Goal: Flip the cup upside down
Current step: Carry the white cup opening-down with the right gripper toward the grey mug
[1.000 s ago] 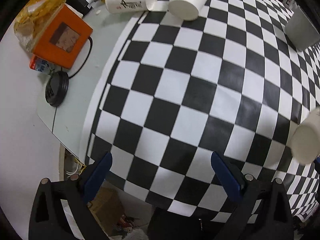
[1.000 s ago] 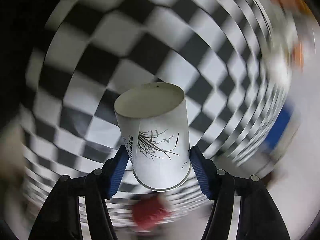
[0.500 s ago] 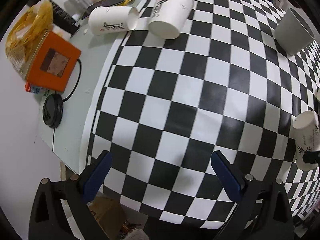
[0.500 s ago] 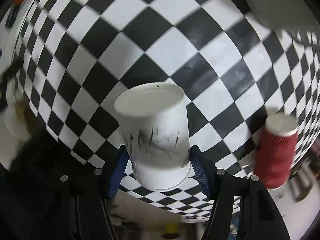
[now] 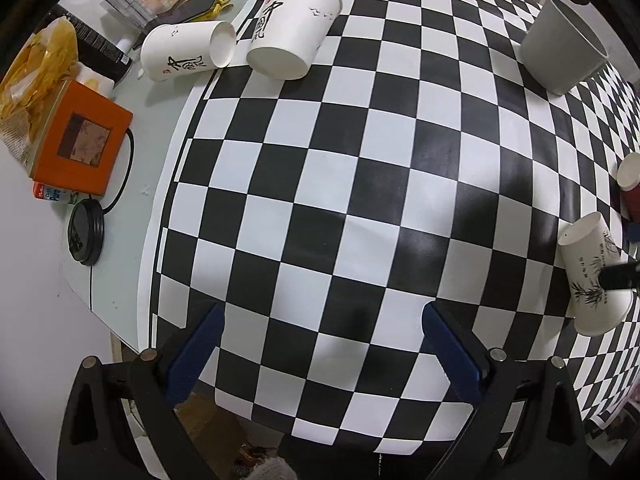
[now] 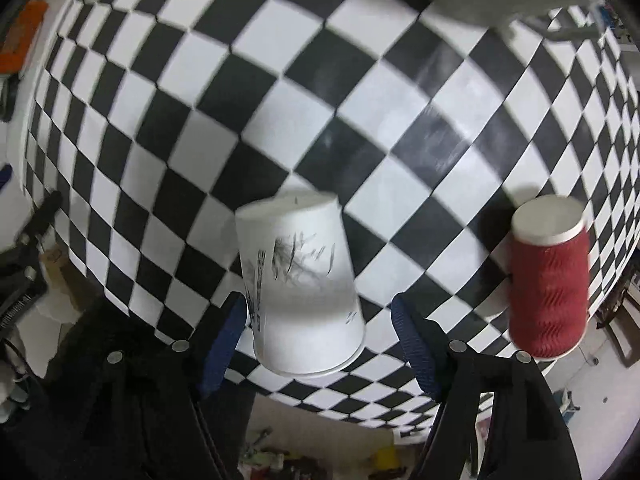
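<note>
A white paper cup with a black grass print [image 6: 300,284] stands upside down, base up, on the checkered mat near its front edge. My right gripper [image 6: 318,330] is open around it, with a clear gap between the right finger and the cup. The same cup shows at the right edge of the left wrist view [image 5: 592,276], with a dark finger of the right gripper across it. My left gripper [image 5: 320,352] is open and empty above the mat's near edge.
A red ribbed cup [image 6: 548,280] stands upside down to the right of the white cup. A grey cup [image 5: 564,44] stands far right. Two white cups [image 5: 292,28] [image 5: 188,50] lie on their sides far left. An orange box [image 5: 78,140] and a black lid [image 5: 86,232] sit off the mat.
My right gripper carried the inverted white cup down onto the mat and opened its fingers off it. My left gripper drew back, widening its view.
</note>
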`<state>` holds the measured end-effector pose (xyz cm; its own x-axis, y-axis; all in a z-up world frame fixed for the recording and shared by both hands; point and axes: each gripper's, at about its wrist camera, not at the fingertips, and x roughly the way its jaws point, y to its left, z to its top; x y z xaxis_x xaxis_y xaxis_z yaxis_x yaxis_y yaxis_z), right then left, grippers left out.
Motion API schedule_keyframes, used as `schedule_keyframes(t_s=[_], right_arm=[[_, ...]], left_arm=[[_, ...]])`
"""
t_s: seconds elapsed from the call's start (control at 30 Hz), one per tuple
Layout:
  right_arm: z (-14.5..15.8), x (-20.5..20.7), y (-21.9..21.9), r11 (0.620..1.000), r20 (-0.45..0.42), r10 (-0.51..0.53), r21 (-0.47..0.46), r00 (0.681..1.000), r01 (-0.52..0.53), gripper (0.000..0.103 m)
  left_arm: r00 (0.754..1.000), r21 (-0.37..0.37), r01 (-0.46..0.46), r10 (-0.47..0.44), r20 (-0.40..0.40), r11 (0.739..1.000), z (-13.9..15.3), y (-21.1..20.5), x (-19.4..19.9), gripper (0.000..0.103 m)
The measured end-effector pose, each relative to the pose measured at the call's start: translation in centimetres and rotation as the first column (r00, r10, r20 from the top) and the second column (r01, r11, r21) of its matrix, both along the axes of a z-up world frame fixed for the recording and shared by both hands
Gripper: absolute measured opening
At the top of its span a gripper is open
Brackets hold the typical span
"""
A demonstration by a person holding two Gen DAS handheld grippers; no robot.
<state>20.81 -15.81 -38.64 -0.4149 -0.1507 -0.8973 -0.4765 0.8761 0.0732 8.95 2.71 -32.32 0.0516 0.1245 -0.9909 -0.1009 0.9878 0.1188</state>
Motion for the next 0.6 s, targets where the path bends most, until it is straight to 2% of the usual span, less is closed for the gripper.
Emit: schedule_keyframes(t_s=[0.1,0.17,0.2,0.23,0.33,0.4,0.5,0.6], right_arm=[[0.2,0.4,0.6,1.0,0.01,-0.002,0.031,1.0,0.001,0.076],[-0.1,0.6,1.7,0.998,-0.01,-0.01,0.061,1.0,0.01,0.067],[-0.3,0.5,1.8,0.998,-0.014,-0.013,0.069,1.0,0.014,0.056],[-0.4,0.3,1.9,0.997,-0.012,-0.018,0.071,1.0,0.019,0.056],[1.0,0.7,2.4,0.989,0.057,-0.073,0.132,0.996,0.065,0.056],[2.8,1.1,2.2,0.976,0.135,-0.132,0.188,0.982,0.105,0.056],[5.3,1.6,1.4,0.943,0.291,-0.248,0.293,0.924,0.161,0.056],[7.1,1.2,0.3,0.904,0.464,-0.368,0.38,0.806,0.194,0.055]], left_arm=[[1.0,0.0,0.006,-0.006,-0.006,1.0,0.0,-0.1,0.0,0.101],[1.0,0.003,0.008,-0.008,-0.009,1.0,0.1,-0.3,0.1,0.101],[1.0,0.004,0.009,-0.009,-0.009,1.0,0.2,-0.2,0.1,0.101],[1.0,0.003,0.008,-0.008,-0.007,1.0,0.3,-0.2,0.2,0.101],[1.0,-0.012,0.0,0.0,0.001,1.0,0.5,0.0,0.7,0.101],[1.0,-0.038,-0.013,0.013,0.007,0.999,0.5,0.2,1.1,0.101],[1.0,-0.07,-0.022,0.023,0.011,0.997,0.1,-0.1,2.2,0.101],[1.0,-0.067,-0.002,0.003,0.017,0.998,-0.5,-0.8,3.3,0.101]])
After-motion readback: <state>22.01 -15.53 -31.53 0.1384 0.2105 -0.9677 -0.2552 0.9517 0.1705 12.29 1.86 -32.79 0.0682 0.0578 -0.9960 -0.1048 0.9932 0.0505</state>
